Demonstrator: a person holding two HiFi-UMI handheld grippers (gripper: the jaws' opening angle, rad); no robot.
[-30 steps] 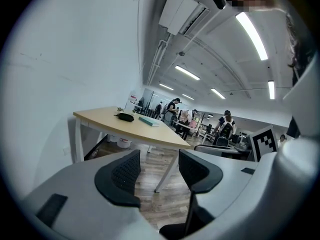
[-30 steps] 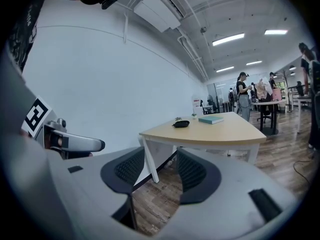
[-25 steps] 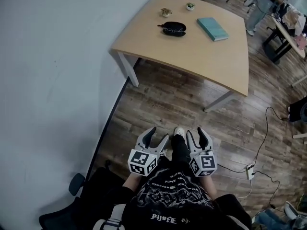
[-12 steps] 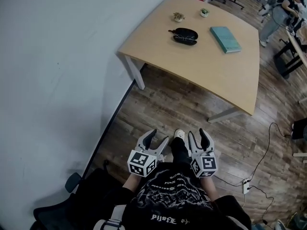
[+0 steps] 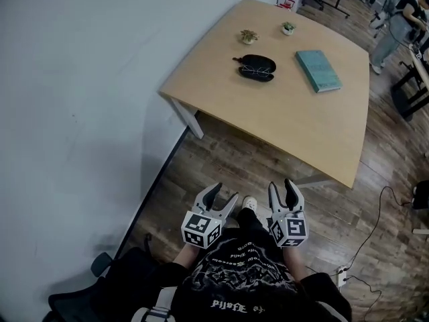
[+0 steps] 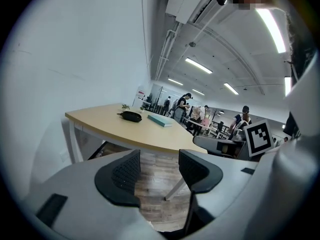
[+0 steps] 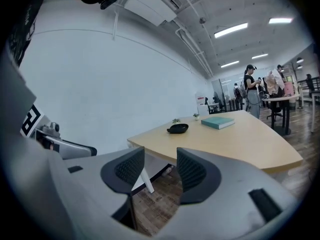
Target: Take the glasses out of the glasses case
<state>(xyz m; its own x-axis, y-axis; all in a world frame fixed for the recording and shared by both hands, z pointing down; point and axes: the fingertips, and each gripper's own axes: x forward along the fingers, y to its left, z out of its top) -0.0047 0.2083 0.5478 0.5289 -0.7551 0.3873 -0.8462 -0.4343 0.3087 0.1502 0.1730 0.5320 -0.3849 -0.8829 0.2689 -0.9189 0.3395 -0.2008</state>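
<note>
Both grippers are held low in front of the person's torso, well apart from the table, and neither touches anything. The left gripper (image 5: 223, 193) has its jaws spread with nothing between them; in the left gripper view (image 6: 159, 166) only floor and a table leg show through the gap. The right gripper (image 5: 281, 185) is the same, jaws apart and empty (image 7: 160, 166).

The black oval glasses case (image 5: 257, 66) lies open on the light wooden table with white legs (image 5: 288, 123), toward its far side. What looks like thin-rimmed glasses lies inside, too small to be sure. It shows as a small dark shape in the left gripper view (image 6: 131, 116) and the right gripper view (image 7: 178, 128).

A teal hardcover book (image 5: 318, 70) lies flat to the right of the case, near but not touching. Two tiny potted plants stand beyond the case, one (image 5: 249, 37) behind its left end and one (image 5: 288, 27) further right.

A plain white wall (image 5: 74, 113) fills the left of the head view, next to brown wood-plank floor (image 5: 221, 156). A white shoe (image 5: 249, 203) shows between the grippers. A white power strip with black cable (image 5: 343, 272) lies on the floor at lower right.

Against 1.0 s ago:
- The table and case sit lower and further right in the head view and look nearer.
- The power strip has slid down the picture.
- The grippers keep about the same place before the body.
- Both gripper jaws are spread as before.
- The case, book and plants have not shifted relative to each other.
</note>
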